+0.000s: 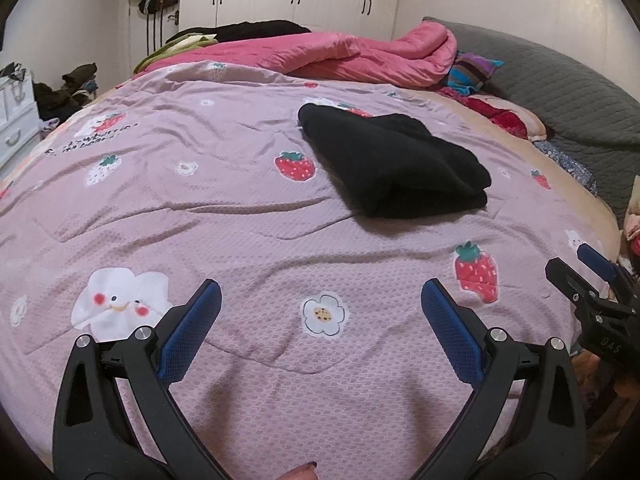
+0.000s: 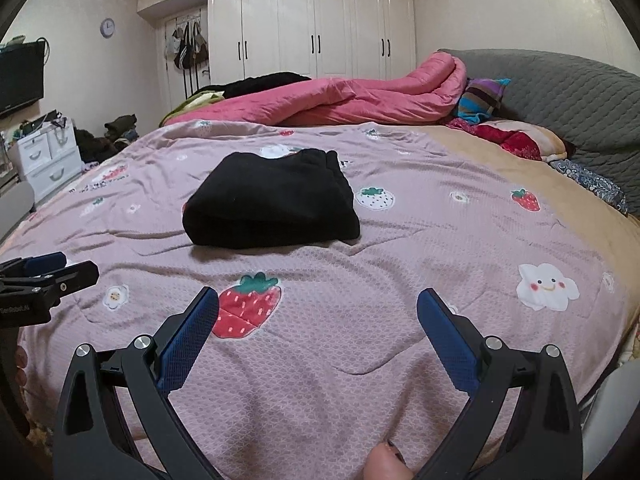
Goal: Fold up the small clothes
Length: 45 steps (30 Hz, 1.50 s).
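A black garment point(image 1: 394, 160) lies folded into a thick block on the pink strawberry bedspread point(image 1: 208, 208). It also shows in the right wrist view point(image 2: 272, 202), left of centre. My left gripper point(image 1: 320, 300) is open and empty, hovering over the near part of the bed, well short of the garment. My right gripper point(image 2: 318, 306) is open and empty too, over the near edge. The right gripper shows at the far right of the left wrist view point(image 1: 592, 276). The left gripper shows at the far left of the right wrist view point(image 2: 48, 272).
A rumpled pink duvet point(image 2: 360, 96) lies at the far side of the bed, with dark clothes point(image 2: 264, 82) behind it. A grey headboard point(image 2: 560, 88) and pillows point(image 2: 516, 140) are at the right. White drawers point(image 2: 48, 160) stand at the left, wardrobes point(image 2: 312, 28) behind.
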Tool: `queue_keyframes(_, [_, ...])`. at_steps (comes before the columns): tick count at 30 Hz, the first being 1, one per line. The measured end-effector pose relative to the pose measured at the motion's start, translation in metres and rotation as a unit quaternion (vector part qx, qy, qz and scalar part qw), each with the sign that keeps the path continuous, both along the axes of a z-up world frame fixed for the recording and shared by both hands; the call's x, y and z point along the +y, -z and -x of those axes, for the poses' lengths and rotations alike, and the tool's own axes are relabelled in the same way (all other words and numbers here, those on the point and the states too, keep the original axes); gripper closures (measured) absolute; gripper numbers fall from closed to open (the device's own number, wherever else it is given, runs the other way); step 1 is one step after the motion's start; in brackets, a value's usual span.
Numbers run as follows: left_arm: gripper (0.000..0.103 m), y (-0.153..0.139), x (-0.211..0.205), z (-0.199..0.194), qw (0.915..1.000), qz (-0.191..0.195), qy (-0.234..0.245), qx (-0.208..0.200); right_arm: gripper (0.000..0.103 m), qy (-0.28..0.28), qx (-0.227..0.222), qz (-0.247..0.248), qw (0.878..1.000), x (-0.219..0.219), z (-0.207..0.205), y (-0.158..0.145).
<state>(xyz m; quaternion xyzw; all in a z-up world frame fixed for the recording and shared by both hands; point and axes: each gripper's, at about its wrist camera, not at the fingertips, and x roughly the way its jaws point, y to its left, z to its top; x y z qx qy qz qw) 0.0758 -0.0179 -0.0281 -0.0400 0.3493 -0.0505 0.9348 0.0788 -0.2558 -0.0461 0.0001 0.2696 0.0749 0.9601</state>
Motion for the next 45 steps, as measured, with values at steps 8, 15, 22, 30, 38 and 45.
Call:
queue_keyframes(8, [0.009,0.0019,0.0033,-0.001,0.9999,0.011,-0.004,0.009,0.004,0.001,0.009,-0.008,1.0,-0.0023,-0.0037,0.0025])
queue_keyframes(15, [0.009,0.0016,0.001,-0.0003,1.0,0.003,-0.003,0.008,0.004,0.004,0.011,-0.007,1.0,-0.004,-0.0034,0.0029])
queue_keyframes(22, [0.009,0.0001,0.0003,0.0014,1.0,0.002,-0.004,0.005,0.004,0.006,0.01,-0.008,1.0,-0.0047,-0.0033,0.0024])
queue_keyframes(30, [0.009,-0.0015,0.0011,0.002,1.0,0.002,-0.005,0.002,0.004,0.01,0.011,-0.01,1.0,-0.0065,-0.0043,0.0013])
queue_keyframes(38, [0.009,-0.0022,0.0017,0.0019,1.0,0.001,-0.005,0.002,0.004,0.01,0.013,-0.009,1.0,-0.0069,-0.0059,0.0014])
queue_keyframes(45, [0.009,-0.0023,0.001,0.0018,1.0,-0.003,-0.007,0.003,0.004,0.011,0.013,-0.004,1.0,-0.0054,-0.0072,0.0015])
